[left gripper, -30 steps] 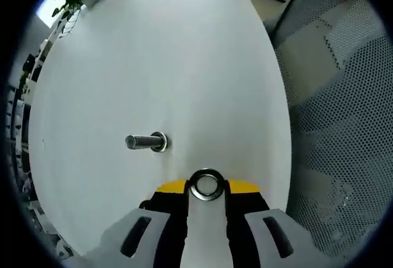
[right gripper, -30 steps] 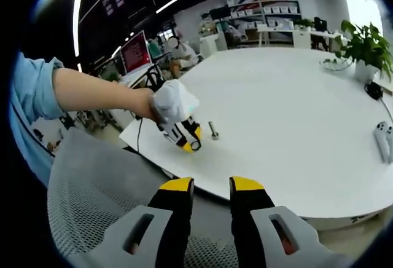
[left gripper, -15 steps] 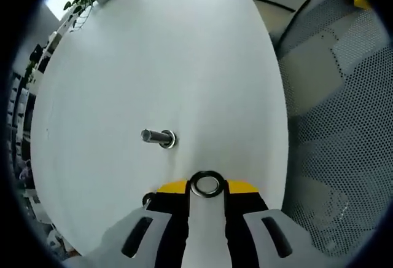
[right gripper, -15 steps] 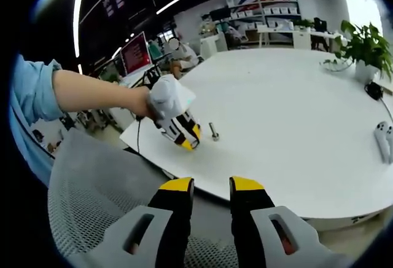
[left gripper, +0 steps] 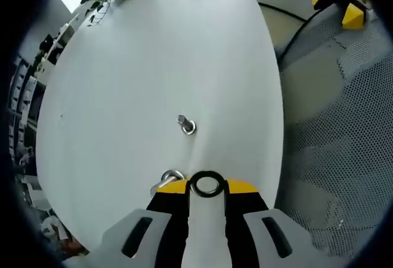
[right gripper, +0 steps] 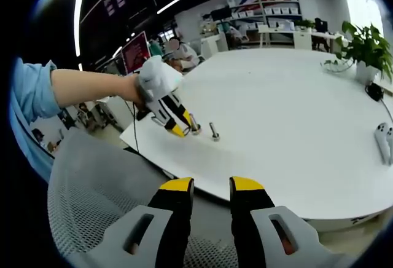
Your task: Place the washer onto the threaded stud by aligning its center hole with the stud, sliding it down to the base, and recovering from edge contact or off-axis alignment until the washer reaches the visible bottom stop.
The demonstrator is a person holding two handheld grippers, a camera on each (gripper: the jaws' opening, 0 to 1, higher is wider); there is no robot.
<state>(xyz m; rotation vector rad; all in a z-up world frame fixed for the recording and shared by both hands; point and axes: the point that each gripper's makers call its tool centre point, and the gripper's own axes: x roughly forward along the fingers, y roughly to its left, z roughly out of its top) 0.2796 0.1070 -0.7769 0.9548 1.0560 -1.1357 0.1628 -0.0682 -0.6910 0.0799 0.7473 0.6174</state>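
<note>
- Where the left gripper view looks down along its own fingers, we see the left gripper (left gripper: 207, 186) clamped on the washer (left gripper: 206, 184), a flat metal ring with a round center hole, held between the yellow fingertips.
- The threaded stud (left gripper: 186, 125) stands upright on the smooth white surface (left gripper: 141, 65), apart from the washer and beyond it in the view; it is a short shiny metal post with a wider round base.
- Just beside the left fingertip there is a second small metal piece (left gripper: 169, 178), ring-like at its end; we cannot tell what it is.
- In the right gripper view, a hand (right gripper: 132, 88) with a light blue sleeve (right gripper: 34, 93) holds the left gripper tilted above the surface, its tip near the stud but not touching it.
- The right gripper (right gripper: 211, 185) hangs over a grey mesh chair (right gripper: 86, 194), well apart from the stud; its black fingers with yellow tips stand a little apart, with nothing between them.
- A leafy plant (right gripper: 365, 47) stands at the far edge of the oval surface.
</note>
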